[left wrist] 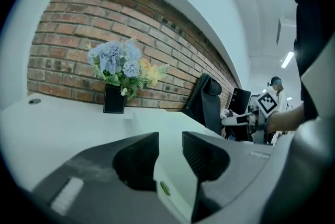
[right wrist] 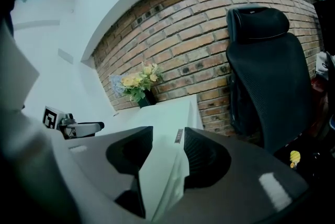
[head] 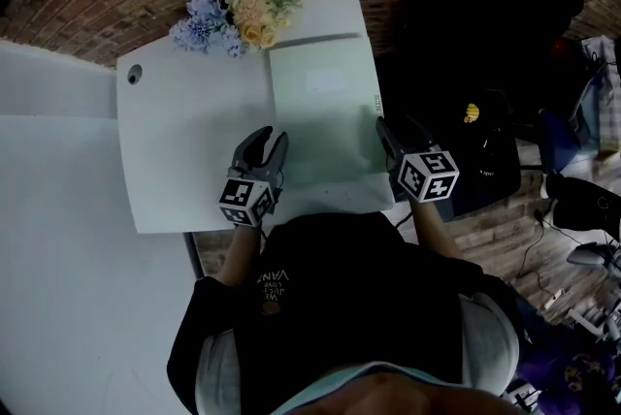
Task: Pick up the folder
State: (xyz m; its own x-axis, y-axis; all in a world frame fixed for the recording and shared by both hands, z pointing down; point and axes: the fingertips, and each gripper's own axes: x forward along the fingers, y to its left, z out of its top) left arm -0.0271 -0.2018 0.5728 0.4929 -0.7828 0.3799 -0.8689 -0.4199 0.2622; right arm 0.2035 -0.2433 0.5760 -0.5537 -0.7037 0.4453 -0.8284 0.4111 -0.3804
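Both the left gripper (head: 272, 140) and the right gripper (head: 391, 128) have jaws apart, straddling opposite side edges of the folder (head: 320, 112).

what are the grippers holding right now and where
Nothing gripped: the left gripper and right gripper have open jaws straddling the left and right edges of the folder.
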